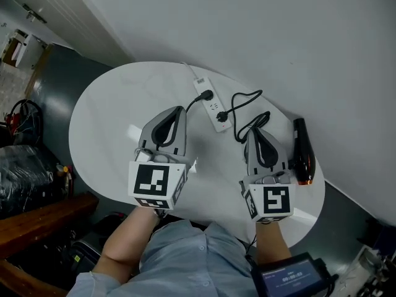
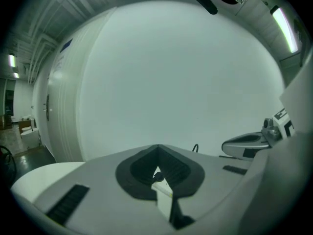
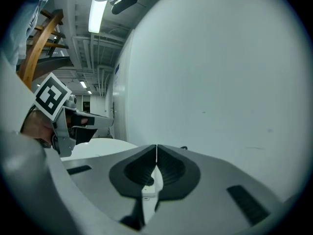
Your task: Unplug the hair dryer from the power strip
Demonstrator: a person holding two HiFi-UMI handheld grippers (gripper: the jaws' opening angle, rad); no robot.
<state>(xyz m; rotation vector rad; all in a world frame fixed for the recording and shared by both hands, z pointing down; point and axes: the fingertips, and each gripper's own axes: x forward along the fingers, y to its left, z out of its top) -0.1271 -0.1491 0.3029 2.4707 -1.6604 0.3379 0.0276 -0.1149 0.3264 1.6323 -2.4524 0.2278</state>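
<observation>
Head view: the white power strip (image 1: pixel 212 107) lies on the oval worktop (image 1: pixel 105 129), ahead of and between the two pairs of jaws. Two black plugs sit in it, one (image 1: pixel 207 95) just ahead of the left gripper (image 1: pixel 179 111) and the other (image 1: pixel 221 116) nearer the right gripper (image 1: pixel 254 131). A black cord (image 1: pixel 247 95) loops from the second plug to just beyond the right jaws. The black hair dryer (image 1: pixel 302 146) lies close beside the right gripper, on its outer side. In the left gripper view the left gripper's (image 2: pixel 157 149) jaws are pressed together on nothing. In the right gripper view the right gripper's (image 3: pixel 156 147) jaws are likewise together and empty.
</observation>
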